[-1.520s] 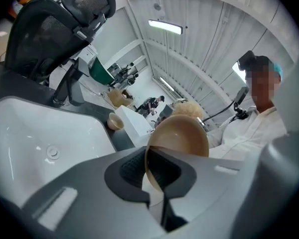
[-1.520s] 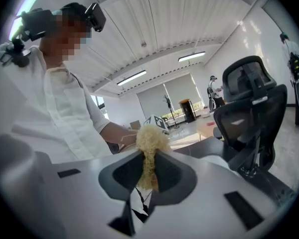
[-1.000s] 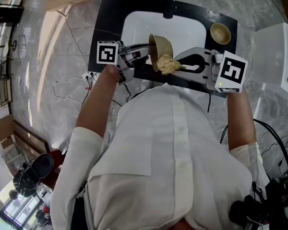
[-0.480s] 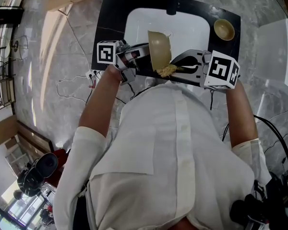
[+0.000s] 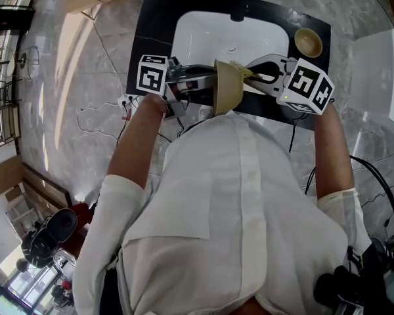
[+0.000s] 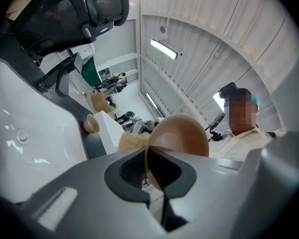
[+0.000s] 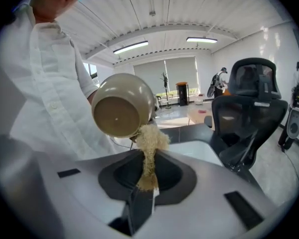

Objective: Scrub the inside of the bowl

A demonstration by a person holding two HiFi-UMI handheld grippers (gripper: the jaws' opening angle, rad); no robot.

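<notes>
My left gripper [image 5: 210, 83] is shut on the rim of a tan bowl [image 5: 226, 85], which it holds on edge over the front of the white sink [image 5: 197, 35]. In the left gripper view the rim sits between the jaws of the left gripper [image 6: 157, 168], and the bowl [image 6: 182, 136] bulges to the right. My right gripper [image 5: 253, 77] is shut on a fibrous tan scrub pad [image 5: 244, 71] that touches the bowl's rim. The right gripper view shows the bowl's base [image 7: 122, 108] facing the camera, with the pad [image 7: 149, 148] hanging from its lower edge into the right gripper [image 7: 147, 183].
A second tan bowl [image 5: 308, 42] stands on the black counter [image 5: 148, 38] to the right of the sink. A black faucet [image 5: 236, 2] rises behind the basin. A white appliance [image 5: 381, 77] is at the far right. Office chairs [image 7: 244, 108] stand beyond.
The bowl has tipped from open side up to standing on edge and shifted slightly right. The scrub pad has moved from the bowl's near side up to its far rim.
</notes>
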